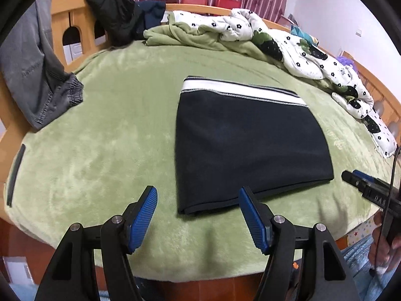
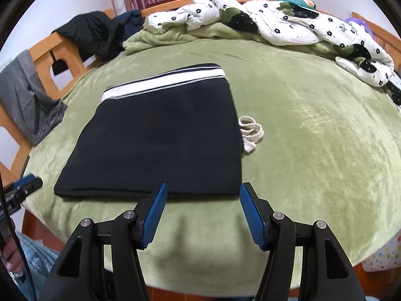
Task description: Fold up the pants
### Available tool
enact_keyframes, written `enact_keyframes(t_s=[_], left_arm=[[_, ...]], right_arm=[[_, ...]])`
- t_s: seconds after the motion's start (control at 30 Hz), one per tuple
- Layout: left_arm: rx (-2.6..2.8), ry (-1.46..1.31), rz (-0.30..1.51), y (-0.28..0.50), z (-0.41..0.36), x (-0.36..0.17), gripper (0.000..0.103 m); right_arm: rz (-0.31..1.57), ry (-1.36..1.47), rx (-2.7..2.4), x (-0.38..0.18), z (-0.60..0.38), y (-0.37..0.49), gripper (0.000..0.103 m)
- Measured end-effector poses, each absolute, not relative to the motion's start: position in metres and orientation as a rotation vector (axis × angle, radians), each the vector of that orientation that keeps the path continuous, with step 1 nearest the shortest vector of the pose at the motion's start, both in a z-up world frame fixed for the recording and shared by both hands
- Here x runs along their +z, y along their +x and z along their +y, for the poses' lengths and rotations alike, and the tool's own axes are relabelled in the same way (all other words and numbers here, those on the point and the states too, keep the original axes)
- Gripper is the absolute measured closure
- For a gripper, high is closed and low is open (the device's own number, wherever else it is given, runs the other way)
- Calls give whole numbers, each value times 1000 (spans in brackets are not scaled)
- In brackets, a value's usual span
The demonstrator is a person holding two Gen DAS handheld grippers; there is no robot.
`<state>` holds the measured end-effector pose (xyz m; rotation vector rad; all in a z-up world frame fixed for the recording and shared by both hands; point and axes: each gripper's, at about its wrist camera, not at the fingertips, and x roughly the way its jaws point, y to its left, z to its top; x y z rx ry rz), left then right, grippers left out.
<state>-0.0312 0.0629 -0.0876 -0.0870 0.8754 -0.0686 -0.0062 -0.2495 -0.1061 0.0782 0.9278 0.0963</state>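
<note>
The black pants (image 1: 250, 145) lie folded into a flat rectangle on the green blanket, with a white striped band along the far edge. They also show in the right wrist view (image 2: 160, 138), where a white drawstring (image 2: 250, 133) pokes out at their right side. My left gripper (image 1: 198, 195) is open and empty, just short of the fold's near left corner. My right gripper (image 2: 203, 193) is open and empty, at the fold's near right corner. The right gripper also shows in the left wrist view (image 1: 356, 180), and the left gripper in the right wrist view (image 2: 27, 183).
A green blanket (image 1: 112, 138) covers the bed. A rumpled white flowered quilt (image 2: 288, 22) lies along the far edge. Grey trousers (image 1: 27, 75) and a black jacket (image 1: 115, 12) hang on the wooden bed rail (image 1: 62, 15) at left.
</note>
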Motion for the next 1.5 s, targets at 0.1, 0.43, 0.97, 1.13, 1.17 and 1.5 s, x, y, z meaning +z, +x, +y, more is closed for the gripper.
enact_keyframes(t_s=[0.1,0.43,0.97,1.13,1.17,1.5], left_arm=[[-78,-86,872,-43,55,-77,32],[-55,-35,816,-80,34,-56,19],[-49,-14,811,-93,28,-57,19],[-47,-20,817,-93,30,-59,19],[-47,-19,819,-92,31,-60,19],[-52,-18,826,-91,34,-61,19]], right_arm=[[902,63,90,-94,-243,-22,38],[775,-8,67,-51,-229,-77,3],[789,-42,60,-57,-223,-95,3],[787,-28,59,-57,-223,-95,3],[787,-29,58,-57,-224,-95,3],[781,-17,53,-56,-224,-95,3]])
